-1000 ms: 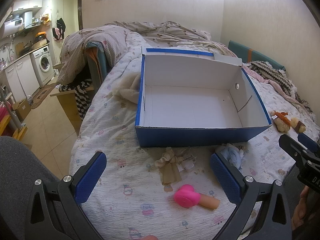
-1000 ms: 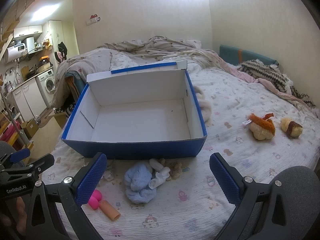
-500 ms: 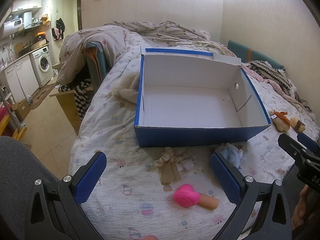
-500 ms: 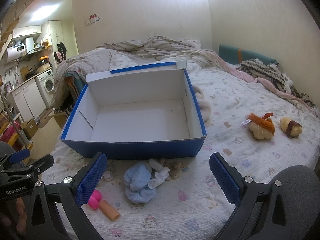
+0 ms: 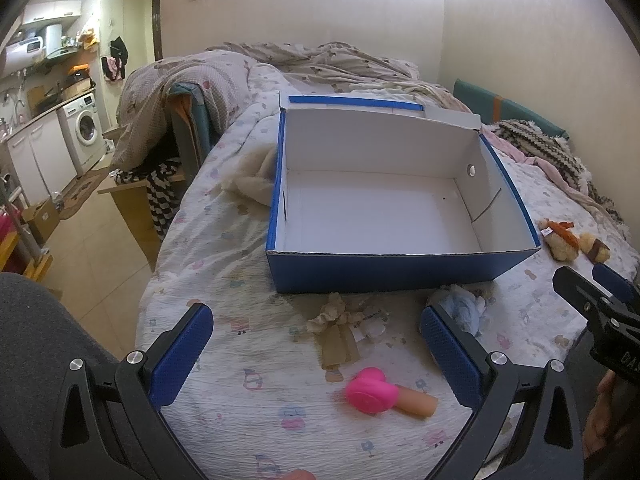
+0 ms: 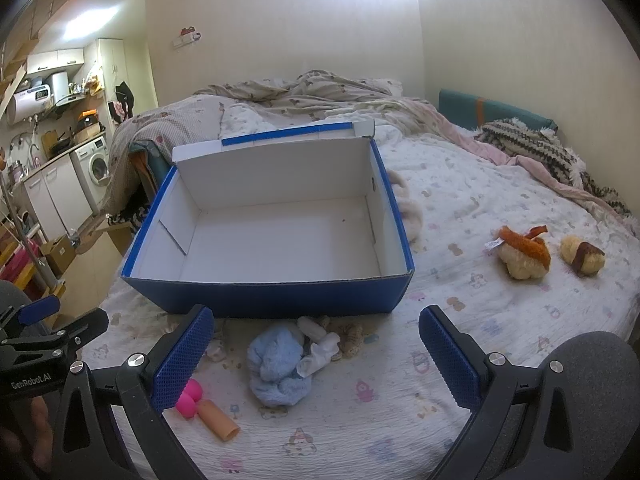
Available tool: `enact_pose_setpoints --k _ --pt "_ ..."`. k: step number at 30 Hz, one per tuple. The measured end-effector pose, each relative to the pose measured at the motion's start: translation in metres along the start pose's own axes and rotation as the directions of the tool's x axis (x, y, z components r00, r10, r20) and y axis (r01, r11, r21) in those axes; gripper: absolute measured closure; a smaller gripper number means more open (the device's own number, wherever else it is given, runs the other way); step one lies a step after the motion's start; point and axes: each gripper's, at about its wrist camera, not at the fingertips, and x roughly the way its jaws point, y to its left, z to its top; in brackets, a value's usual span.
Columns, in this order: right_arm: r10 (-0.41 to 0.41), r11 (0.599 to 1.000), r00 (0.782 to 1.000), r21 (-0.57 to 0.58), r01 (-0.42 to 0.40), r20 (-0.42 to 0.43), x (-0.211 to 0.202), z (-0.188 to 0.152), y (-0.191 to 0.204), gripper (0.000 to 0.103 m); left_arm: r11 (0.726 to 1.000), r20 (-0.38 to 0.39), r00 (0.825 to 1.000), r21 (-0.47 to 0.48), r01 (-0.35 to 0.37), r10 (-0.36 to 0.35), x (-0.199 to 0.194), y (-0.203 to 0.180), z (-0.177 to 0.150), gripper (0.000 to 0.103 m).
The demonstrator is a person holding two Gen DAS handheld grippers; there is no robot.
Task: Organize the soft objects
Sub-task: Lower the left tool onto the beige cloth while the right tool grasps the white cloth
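soft toys scattered on a bed (image 6: 460, 184) around an open blue box (image 6: 272, 296), white and empty inside. just in front of the box: a light blue plush (image 6: 276, 364), a beige plush (image 5: 336, 328), a pink toy (image 5: 370, 390). off to the right, well apart from the box: an orange plush (image 6: 522, 256) and a brown plush (image 6: 582, 260), side by side. left gripper (image 5: 316, 356) and right gripper (image 6: 314, 356) hovering low over the front toys, fingers spread wide, grasping nothing.

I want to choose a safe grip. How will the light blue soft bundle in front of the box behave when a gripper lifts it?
The light blue bundle looks like crumpled plush, so it is probably floppy and light. A white piece lies against it and may come along. It should not roll.
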Motion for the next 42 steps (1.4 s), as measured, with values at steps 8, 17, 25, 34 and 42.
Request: enact_pose_setpoints --k 8,17,25,34,42 --pt "0.014 1.000 1.000 -0.018 -0.014 0.003 -0.001 0.002 0.003 0.000 1.000 -0.013 1.000 -0.007 0.004 -0.004 0.002 0.001 0.002 0.000" --pt "0.100 0.993 0.987 0.073 -0.092 -0.123 0.029 0.033 -0.027 0.000 0.998 -0.029 0.998 -0.013 0.062 -0.062 0.009 -0.013 0.044 0.000" --pt "0.197 0.980 0.901 0.067 -0.186 -0.387 0.094 0.034 -0.033 0.000 0.999 -0.084 0.996 0.018 0.032 -0.030 0.039 -0.013 0.075 0.000" --pt "0.240 0.971 0.852 0.117 -0.210 -0.465 0.127 0.014 -0.031 0.000 0.990 -0.240 0.969 -0.138 0.022 -0.055 0.090 0.023 0.059 0.000" --pt "0.250 0.967 0.849 0.157 -0.199 -0.464 0.129 0.011 -0.040 0.000 0.998 -0.292 0.956 -0.065 0.022 -0.040 0.105 0.015 0.052 0.006"
